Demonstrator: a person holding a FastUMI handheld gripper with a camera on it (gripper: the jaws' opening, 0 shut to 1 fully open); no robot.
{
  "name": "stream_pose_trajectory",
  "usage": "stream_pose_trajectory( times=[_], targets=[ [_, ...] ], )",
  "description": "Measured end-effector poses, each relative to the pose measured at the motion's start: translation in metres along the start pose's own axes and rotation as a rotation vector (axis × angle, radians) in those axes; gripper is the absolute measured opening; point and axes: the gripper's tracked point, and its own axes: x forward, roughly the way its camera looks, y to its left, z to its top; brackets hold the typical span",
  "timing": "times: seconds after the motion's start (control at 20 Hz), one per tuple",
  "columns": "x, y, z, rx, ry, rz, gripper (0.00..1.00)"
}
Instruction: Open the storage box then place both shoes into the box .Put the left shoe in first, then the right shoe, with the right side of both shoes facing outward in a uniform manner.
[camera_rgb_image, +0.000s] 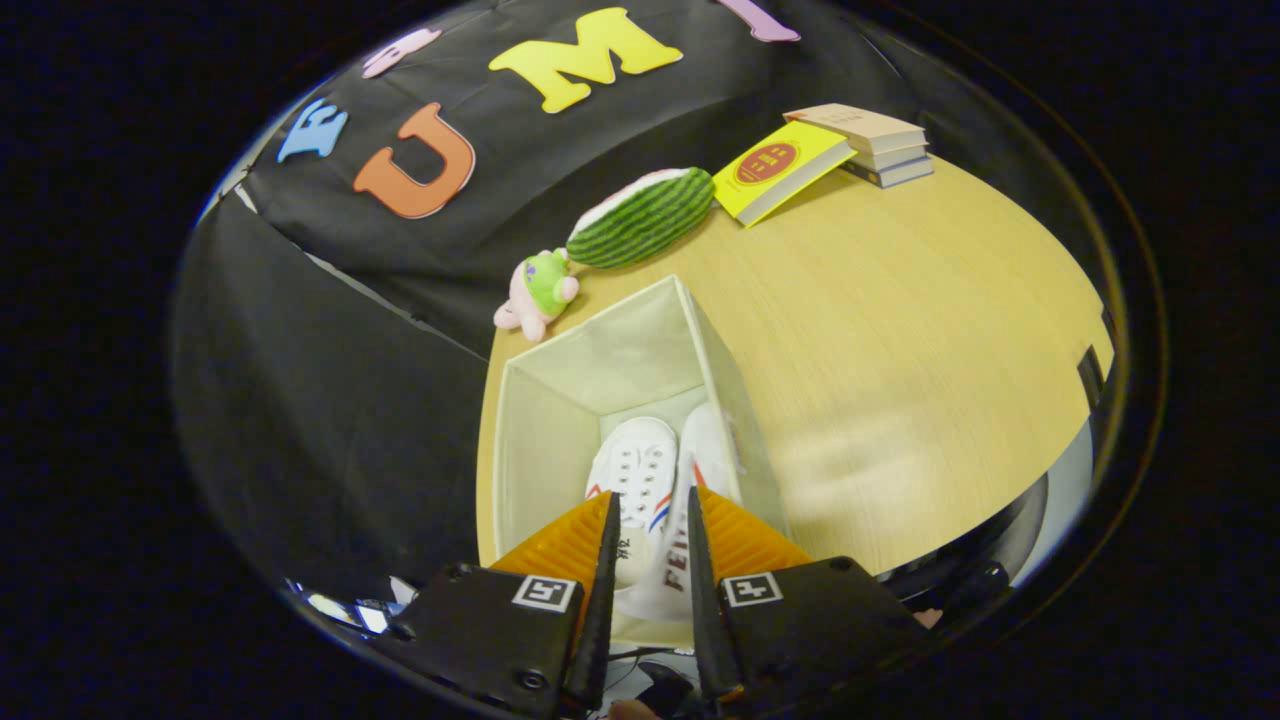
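gripper (650, 515) part-closed, shoes (640, 470) half hidden, box (530, 440)

The scene is being viewed from a camera riding on the gripper (648, 520), looking forward and steeply down along its two fingers, which are standing a narrow gap apart. The open storage box (530, 440) is being seen from close above, its inside exposed. The table (900, 330) and booth wall are being taken in beyond, bent by the fisheye.

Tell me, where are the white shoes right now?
In the gripper view, both white shoes lie side by side inside the open storage box on the wooden table, with the gripper fingers just above them.
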Motion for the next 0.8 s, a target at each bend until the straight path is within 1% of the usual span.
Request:
stream_pose_trajectory(
  times=[0.15,0.2,0.35,0.45,0.55,0.7,0.8],
  targets=[
    [-0.021,0.012,0.024,-0.093,-0.106,0.045,0.43],
    [-0.029,0.014,0.034,-0.125,-0.158,0.051,0.46],
    [-0.062,0.018,0.074,-0.263,-0.364,0.039,0.51],
    [-0.092,0.026,0.096,-0.342,-0.509,0.047,0.55],
    [-0.126,0.030,0.116,-0.408,-0.657,0.051,0.73],
    [-0.181,0.022,0.137,-0.493,-0.848,0.027,1.00],
    [-0.220,0.014,0.141,-0.539,-0.961,0.010,1.00]
  ],
)
